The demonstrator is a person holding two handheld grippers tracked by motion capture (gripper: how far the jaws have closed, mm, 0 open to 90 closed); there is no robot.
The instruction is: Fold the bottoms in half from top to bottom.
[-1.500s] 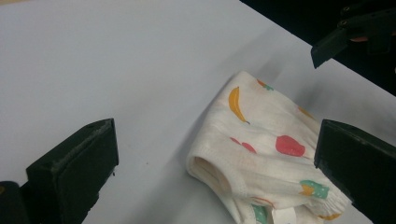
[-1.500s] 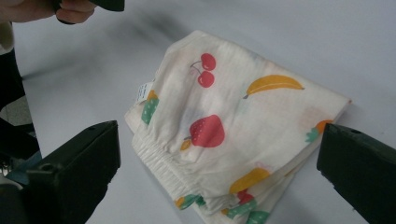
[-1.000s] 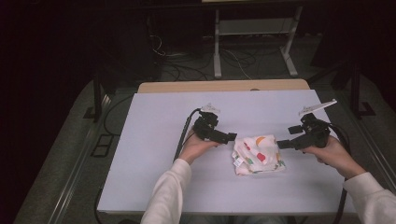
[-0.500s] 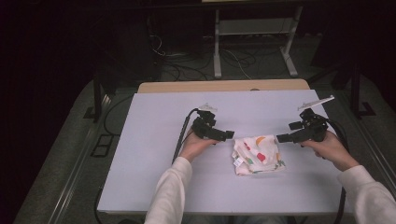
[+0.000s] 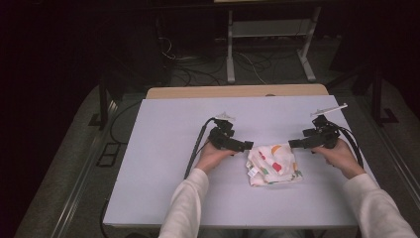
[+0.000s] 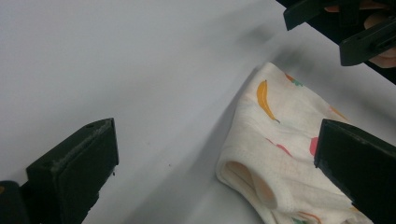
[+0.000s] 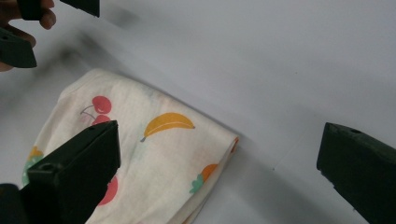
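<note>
White tabletop (image 5: 163, 163) lies under my left gripper (image 5: 246, 145) and right gripper (image 5: 293, 144), both gaping wide, the folded fruit-print cloth (image 5: 274, 164) between them.

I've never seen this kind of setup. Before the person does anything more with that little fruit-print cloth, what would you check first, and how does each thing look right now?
1. Left gripper open: ok, its jaws stand wide apart in the left gripper view.
2. Right gripper open: ok, jaws wide apart in its own view.
3. Nothing held: ok, both sets of jaws are empty.
4. Folded cloth lying on the table, free of both grippers: ok, it sits between them.
5. A graspable edge: ok, folded layers face the left gripper.
6. Fold neat underneath: cannot tell, the lower layers are hidden.
</note>
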